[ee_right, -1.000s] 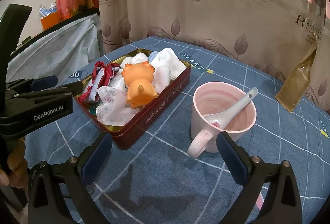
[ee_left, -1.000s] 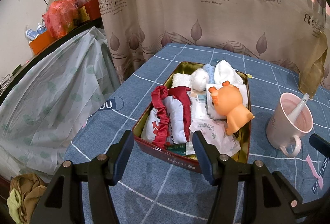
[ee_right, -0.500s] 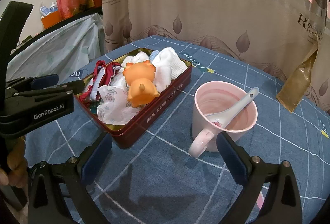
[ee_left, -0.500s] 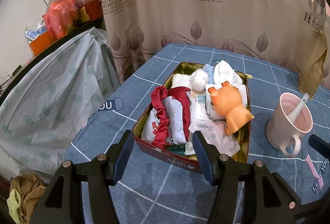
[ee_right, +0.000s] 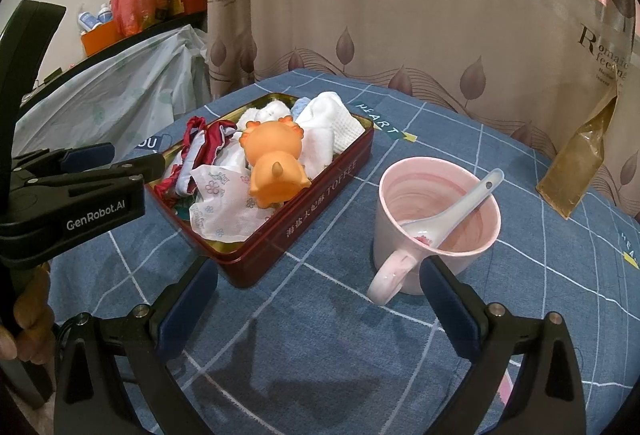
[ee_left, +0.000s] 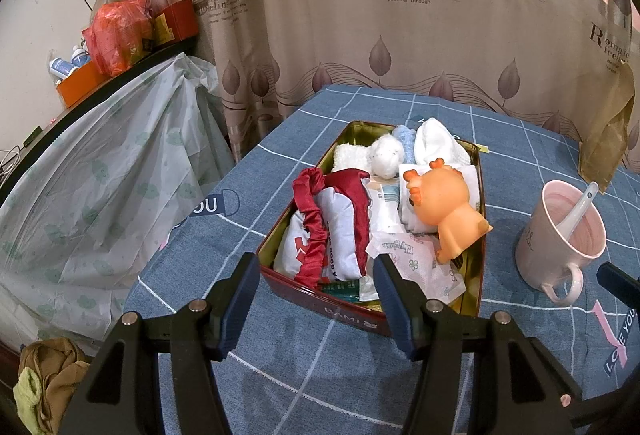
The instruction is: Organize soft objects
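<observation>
A dark red tin (ee_left: pixel 352 309) (ee_right: pixel 320 191) sits on the blue checked tablecloth. It holds soft things: an orange toy figure (ee_left: pixel 448 207) (ee_right: pixel 276 163), a red-and-white pouch (ee_left: pixel 332 231), a white plush (ee_left: pixel 386 155), white cloths (ee_right: pixel 328 127) and a floral tissue pack (ee_left: pixel 416 267) (ee_right: pixel 224 207). My left gripper (ee_left: pixel 316 275) is open and empty just before the tin's near end; it also shows in the right wrist view (ee_right: pixel 120 159). My right gripper (ee_right: pixel 316 291) is open and empty, between the tin and the mug.
A pink mug (ee_right: pixel 436 227) (ee_left: pixel 560 235) with a white spoon (ee_right: pixel 460 207) stands right of the tin. A brown packet (ee_right: pixel 576 163) leans on the curtain at the back right. Plastic-covered furniture (ee_left: pixel 100 175) stands left of the table.
Both grippers have barely moved; the right view has crept slightly closer to the mug. Nothing was taken hold of or let go.
</observation>
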A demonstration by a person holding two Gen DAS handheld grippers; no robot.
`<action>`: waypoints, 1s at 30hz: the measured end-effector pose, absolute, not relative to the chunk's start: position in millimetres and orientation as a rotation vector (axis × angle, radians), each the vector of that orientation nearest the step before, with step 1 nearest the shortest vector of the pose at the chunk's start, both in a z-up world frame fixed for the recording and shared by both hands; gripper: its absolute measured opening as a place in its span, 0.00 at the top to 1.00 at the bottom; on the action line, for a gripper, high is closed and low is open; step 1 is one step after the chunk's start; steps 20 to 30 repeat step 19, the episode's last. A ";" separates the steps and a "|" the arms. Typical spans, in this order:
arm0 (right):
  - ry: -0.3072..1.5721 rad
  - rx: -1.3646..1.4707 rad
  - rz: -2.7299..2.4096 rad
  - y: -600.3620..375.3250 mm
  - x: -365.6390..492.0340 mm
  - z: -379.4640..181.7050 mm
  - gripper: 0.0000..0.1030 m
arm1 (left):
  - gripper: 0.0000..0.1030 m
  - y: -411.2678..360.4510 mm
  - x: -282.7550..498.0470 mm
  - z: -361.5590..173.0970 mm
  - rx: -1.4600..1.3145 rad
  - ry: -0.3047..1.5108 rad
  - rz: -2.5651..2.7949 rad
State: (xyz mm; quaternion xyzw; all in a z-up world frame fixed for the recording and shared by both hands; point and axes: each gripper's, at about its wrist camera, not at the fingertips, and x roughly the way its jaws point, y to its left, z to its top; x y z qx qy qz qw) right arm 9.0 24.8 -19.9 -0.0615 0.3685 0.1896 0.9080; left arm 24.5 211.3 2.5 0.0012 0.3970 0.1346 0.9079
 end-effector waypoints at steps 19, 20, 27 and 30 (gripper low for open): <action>0.762 -0.130 0.392 26.0 8.1 -19.4 0.03 | 0.41 208.1 26.4 8.5 -0.012 0.794 0.265; 0.762 -0.130 0.392 26.0 8.1 -19.4 0.03 | 0.41 208.1 26.4 8.5 -0.012 0.794 0.265; 0.762 -0.130 0.392 26.0 8.1 -19.4 0.03 | 0.41 208.1 26.4 8.5 -0.012 0.794 0.265; 0.762 -0.130 0.392 26.0 8.1 -19.4 0.03 | 0.41 208.1 26.4 8.5 -0.012 0.794 0.265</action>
